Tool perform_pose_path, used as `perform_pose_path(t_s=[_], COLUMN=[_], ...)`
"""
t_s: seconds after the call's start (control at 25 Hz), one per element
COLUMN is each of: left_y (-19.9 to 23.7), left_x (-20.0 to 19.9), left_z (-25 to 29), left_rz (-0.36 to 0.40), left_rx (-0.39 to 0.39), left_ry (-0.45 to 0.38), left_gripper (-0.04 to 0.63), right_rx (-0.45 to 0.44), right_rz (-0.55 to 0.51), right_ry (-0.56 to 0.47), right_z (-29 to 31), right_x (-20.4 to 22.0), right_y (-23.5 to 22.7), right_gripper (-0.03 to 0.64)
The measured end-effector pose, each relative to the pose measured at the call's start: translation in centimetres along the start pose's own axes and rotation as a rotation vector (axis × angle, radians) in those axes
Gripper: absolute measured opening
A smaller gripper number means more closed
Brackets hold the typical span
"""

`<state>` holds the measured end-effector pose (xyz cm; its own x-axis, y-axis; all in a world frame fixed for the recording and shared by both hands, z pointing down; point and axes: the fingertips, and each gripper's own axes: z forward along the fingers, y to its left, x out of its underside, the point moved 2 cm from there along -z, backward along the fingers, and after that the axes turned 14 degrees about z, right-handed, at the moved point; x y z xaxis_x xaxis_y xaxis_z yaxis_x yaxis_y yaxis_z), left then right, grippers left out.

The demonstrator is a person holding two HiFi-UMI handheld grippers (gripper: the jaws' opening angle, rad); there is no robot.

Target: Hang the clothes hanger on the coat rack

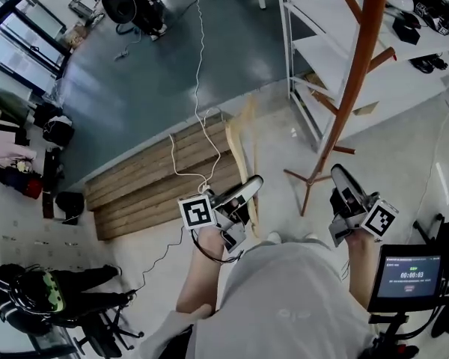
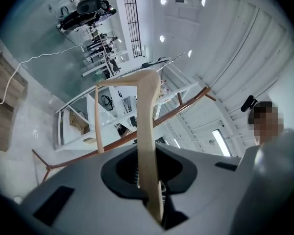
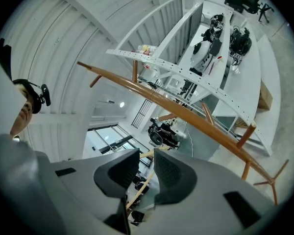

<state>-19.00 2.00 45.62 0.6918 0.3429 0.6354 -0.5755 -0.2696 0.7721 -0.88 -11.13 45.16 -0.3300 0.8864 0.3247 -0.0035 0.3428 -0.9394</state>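
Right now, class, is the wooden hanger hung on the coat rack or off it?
Off it. The left claw grips the hanger, which stands clear of the coat rack in the head view.

The left gripper (image 2: 149, 180) has its dark jaws pressed on one arm of a pale wooden clothes hanger (image 2: 148, 111), which rises from them and bends left at the top. Behind it, a reddish-brown wooden coat rack (image 2: 176, 112) crosses the view diagonally, in front of a white metal shelving unit (image 2: 78, 106). A thin white cable (image 2: 34, 58) trails over the grey floor.
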Motion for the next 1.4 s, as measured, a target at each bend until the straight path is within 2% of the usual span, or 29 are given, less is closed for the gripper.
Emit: perform_pose_path(t_s=[0.28,0.44,0.6,0.96,1.12,1.4], left_y=[1.1,1.3,1.5,-1.2,-3.3,-5.4], left_x=[-1.7,-4.0,-6.6,-10.6,-11.8,-14.6], left_z=[1.0,2.5,4.8,12.3,15.1,19.2], left_rz=[0.035,0.1,0.159,0.223,0.25,0.308], left_rx=[0.005,0.032,0.057,0.198,0.263,0.306], left_ry=[0.031,0.058,0.077,0.143,0.183,0.234], left_gripper=[0.048,0.048,0.048,0.048,0.048,0.048], right_rx=[0.004,-0.018,0.016,0.033,0.071,0.088], right_rz=[-0.009,-0.021,-0.019,-0.044,-0.044,-0.051], right_ry=[-0.028,-0.031,-0.07,-0.152,-0.185,-0.255], right_z=[-0.2,0.2,-0.4,-1.9,-2.4,-3.6], right_x=[-0.6,-0.6,-1.2,-3.3,-3.7,-4.6], right_y=[-0.2,0.2,-0.3,0.6,1.2,2.4], right_gripper=[0.097,0.097,0.097,0.097,0.097,0.097])
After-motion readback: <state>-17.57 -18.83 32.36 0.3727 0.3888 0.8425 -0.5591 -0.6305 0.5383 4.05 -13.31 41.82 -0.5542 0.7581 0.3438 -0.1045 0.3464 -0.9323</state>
